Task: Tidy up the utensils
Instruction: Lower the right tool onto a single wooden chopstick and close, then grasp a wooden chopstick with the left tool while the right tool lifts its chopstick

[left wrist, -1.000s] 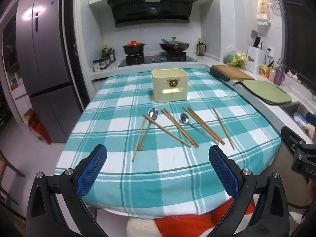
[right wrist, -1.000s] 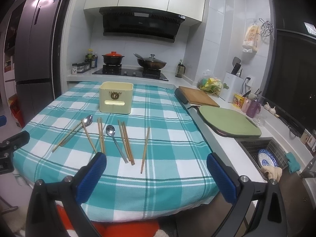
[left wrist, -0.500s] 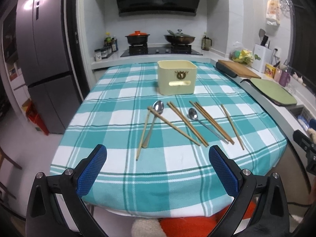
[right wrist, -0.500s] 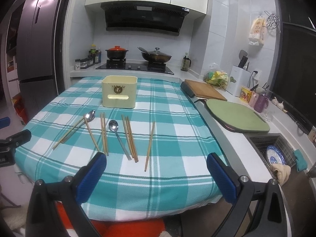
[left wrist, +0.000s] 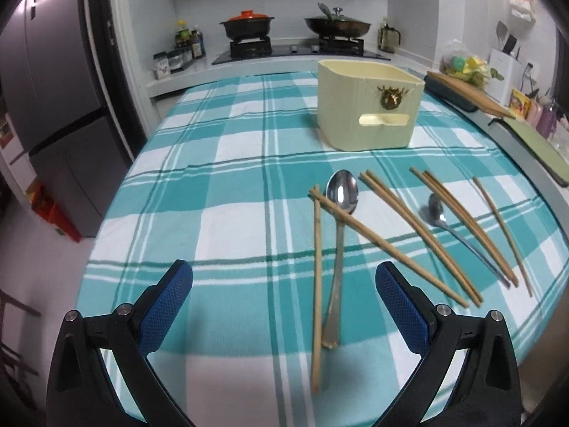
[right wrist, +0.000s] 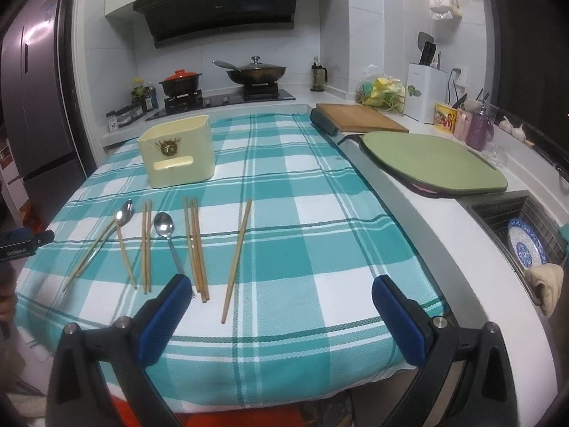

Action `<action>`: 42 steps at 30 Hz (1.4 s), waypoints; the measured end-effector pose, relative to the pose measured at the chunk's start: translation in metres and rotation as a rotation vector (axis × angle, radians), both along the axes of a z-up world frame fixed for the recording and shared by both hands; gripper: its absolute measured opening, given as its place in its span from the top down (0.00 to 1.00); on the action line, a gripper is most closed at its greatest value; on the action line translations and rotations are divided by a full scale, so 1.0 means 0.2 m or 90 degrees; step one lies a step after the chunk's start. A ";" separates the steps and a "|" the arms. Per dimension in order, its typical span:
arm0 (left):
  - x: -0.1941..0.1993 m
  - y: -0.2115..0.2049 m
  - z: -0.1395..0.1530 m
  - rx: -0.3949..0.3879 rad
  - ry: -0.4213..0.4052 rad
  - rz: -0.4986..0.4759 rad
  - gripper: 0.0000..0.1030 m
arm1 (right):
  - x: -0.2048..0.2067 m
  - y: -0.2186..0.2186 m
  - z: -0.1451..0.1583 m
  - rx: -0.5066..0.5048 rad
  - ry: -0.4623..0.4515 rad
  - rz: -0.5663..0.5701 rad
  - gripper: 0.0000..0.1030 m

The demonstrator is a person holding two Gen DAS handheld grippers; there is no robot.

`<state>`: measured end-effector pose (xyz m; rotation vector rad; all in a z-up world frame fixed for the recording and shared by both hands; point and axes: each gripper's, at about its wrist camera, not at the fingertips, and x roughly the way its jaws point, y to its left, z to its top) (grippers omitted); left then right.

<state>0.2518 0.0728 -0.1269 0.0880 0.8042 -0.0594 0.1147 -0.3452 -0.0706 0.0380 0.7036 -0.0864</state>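
While both tools stand spread and empty, left tool (left wrist: 283, 293) and right tool (right wrist: 277, 300), utensils lie loose on the counter (left wrist: 227, 192) ahead of them, short of the cream holder (left wrist: 370, 106). Hazards: chopstick (left wrist: 384, 245) crosses the large spoon (left wrist: 340, 220) just ahead of the left tool (lifting either likely drags the other); thin sticks may slip or roll on cloth.

The room is looking dim and bluish, light coming from overhead. Glare is streaking the fridge door (left wrist: 46, 71) at far left and glinting off the nearer spoon (left wrist: 341, 192). The tablecloth (right wrist: 320, 213) is catching soft, faint shadows. Edges are bending and darkening to black, and the far left is blurring slightly.
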 end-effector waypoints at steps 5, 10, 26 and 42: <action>0.27 0.00 -0.17 0.041 0.042 0.003 0.01 | 0.21 -0.04 -0.10 0.024 0.038 0.016 0.01; 0.39 0.01 -0.27 0.057 0.071 0.011 0.01 | 0.46 -0.02 -0.23 0.053 0.082 0.064 0.19; 0.42 -0.04 -0.31 0.095 0.107 -0.045 0.16 | 0.88 0.16 -0.55 -0.049 0.218 0.163 0.50; 0.54 -0.07 -0.30 0.106 0.138 -0.083 0.81 | 1.20 0.18 -0.54 -0.033 0.295 0.190 0.58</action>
